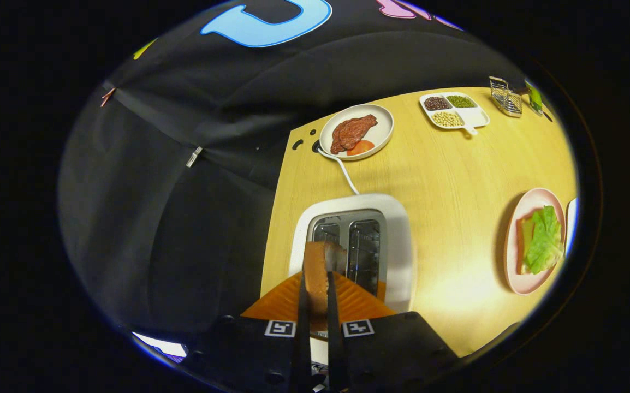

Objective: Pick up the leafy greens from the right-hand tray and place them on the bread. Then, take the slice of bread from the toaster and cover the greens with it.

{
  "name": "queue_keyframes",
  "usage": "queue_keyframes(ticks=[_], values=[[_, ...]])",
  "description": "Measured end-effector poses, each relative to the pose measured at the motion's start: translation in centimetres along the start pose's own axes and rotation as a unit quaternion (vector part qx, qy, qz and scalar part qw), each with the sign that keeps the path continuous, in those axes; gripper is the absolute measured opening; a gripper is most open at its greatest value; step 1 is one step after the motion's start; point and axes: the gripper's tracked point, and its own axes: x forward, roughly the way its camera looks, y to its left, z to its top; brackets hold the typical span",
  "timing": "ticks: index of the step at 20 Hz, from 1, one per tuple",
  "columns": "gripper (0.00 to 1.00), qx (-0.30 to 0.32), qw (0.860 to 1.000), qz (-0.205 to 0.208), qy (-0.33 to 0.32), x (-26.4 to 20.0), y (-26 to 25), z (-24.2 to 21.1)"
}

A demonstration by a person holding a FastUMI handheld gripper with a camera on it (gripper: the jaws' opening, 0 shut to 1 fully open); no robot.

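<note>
in the gripper view the gripper [315,289] squeezes the slice of bread [318,270] between both fingers just above the toaster [402,245], so it can go over the leafy greens [543,240] on the pink plate [514,273] far right.

so the setting here is a light wood-grain bench [446,180] with a smooth yellowish top, and it runs ahead of the claw [315,284] and off to its right. Lighting is warm and comes from above, with a bright glare patch on the wood just right of the claw. Off to the claw's left and beyond the bench's far edge it's all black cloth wall [173,180], draped with soft folds and a seam running across it, plus a little clip or tag pinned on. A couple of dark round holes sit in the bench's far left corner [297,144].
</note>
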Motion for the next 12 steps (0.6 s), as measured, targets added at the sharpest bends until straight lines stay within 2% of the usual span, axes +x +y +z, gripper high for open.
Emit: queue_keyframes(ticks=[12], values=[[0.17,-0.008,0.998,0.049,-0.031,-7.6,2.1,3.3]])
